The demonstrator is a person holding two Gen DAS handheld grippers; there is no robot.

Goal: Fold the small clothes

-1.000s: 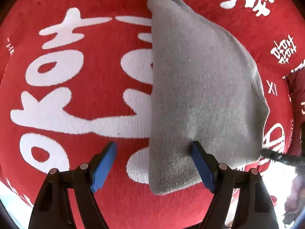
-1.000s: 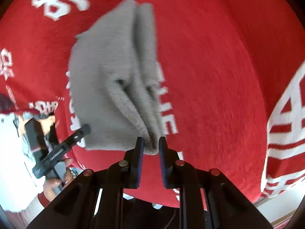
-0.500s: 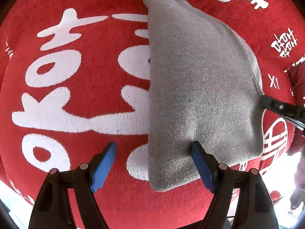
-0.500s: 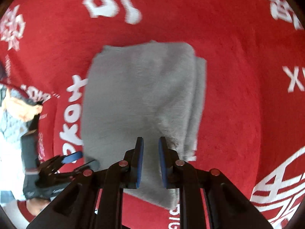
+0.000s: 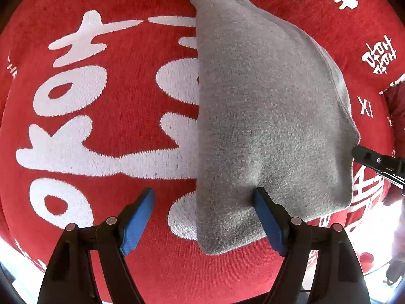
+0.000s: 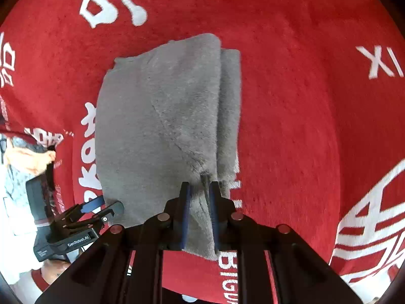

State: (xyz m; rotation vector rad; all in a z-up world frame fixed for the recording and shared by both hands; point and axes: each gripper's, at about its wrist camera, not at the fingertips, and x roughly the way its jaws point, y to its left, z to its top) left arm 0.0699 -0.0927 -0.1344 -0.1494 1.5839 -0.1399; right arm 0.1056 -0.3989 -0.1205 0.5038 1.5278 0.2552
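A grey folded garment (image 5: 265,116) lies on a red cloth with white characters (image 5: 101,101). My left gripper (image 5: 202,215) is open over the garment's near left edge, with its right finger (image 5: 265,217) pressed on the cloth and its left finger on the red cloth. In the right wrist view the garment (image 6: 162,131) lies in layers, and my right gripper (image 6: 200,190) is shut on its near corner. The right gripper's tip (image 5: 372,160) shows at the garment's right edge in the left wrist view. The left gripper (image 6: 101,207) shows at the lower left.
The red cloth (image 6: 291,126) covers the whole surface and drops off at the near edges. A person in a red and white sleeve (image 6: 33,278) stands at the left of the right wrist view.
My right gripper has carried the garment's corner across and down, so the raised fold now lies flat in layers. The left gripper has stayed in place, open.
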